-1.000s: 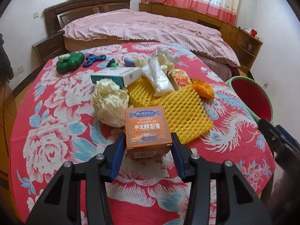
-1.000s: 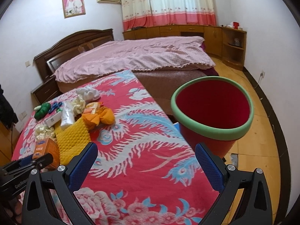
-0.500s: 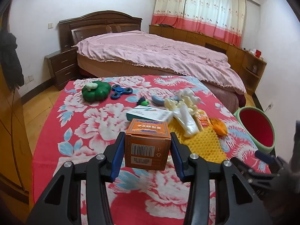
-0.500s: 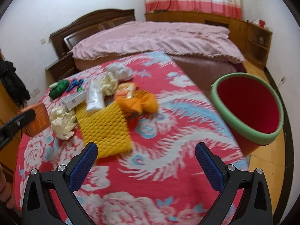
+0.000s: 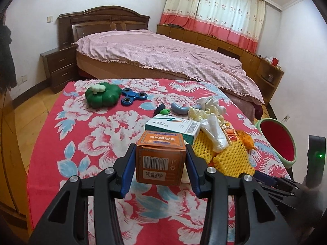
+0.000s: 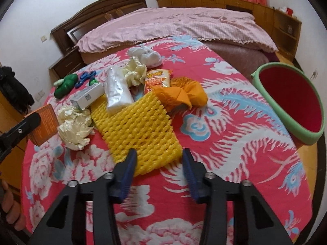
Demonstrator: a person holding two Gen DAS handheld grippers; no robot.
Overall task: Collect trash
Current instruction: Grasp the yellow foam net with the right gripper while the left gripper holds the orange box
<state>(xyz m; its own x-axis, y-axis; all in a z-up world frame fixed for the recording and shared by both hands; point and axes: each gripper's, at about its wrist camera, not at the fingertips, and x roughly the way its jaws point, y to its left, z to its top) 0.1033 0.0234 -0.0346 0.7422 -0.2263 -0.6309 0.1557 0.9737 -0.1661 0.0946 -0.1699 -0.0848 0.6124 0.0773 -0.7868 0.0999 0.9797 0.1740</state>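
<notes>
Since the earlier frames, my left gripper (image 5: pixel 161 164) has carried the small orange cardboard carton with a barcode (image 5: pixel 160 159) up off the red floral tablecloth (image 5: pixel 81 134), and my right gripper (image 6: pixel 157 168) has swung away from the bin to the trash pile. The carton is clamped between the left blue pads, held clear above the cloth, barcode face toward the camera. In the right wrist view the same carton shows at the far left, off the table edge side, in the left jaw.

My right jaws, wide a moment ago, are closing. The near corner of the yellow foam fruit-net sheet (image 6: pixel 136 127) lies between them; I cannot tell whether the pads touch it yet.

Outward from there: a crumpled cream paper wad (image 6: pixel 74 127) sits just beside the net, a clear plastic bag (image 6: pixel 117 89) and a white-and-teal medicine box (image 5: pixel 172 127) rest on its far edge, and an orange crumpled wrapper (image 6: pixel 179 96) overlaps its far corner. The green toy (image 5: pixel 102 97) and blue spinner (image 5: pixel 133 98) lie well apart, farther back.

The red bin with green rim (image 6: pixel 290 104) stands beyond the table's right edge. Judgement: one item is secured but not yet binned; a second pickup is in progress.
</notes>
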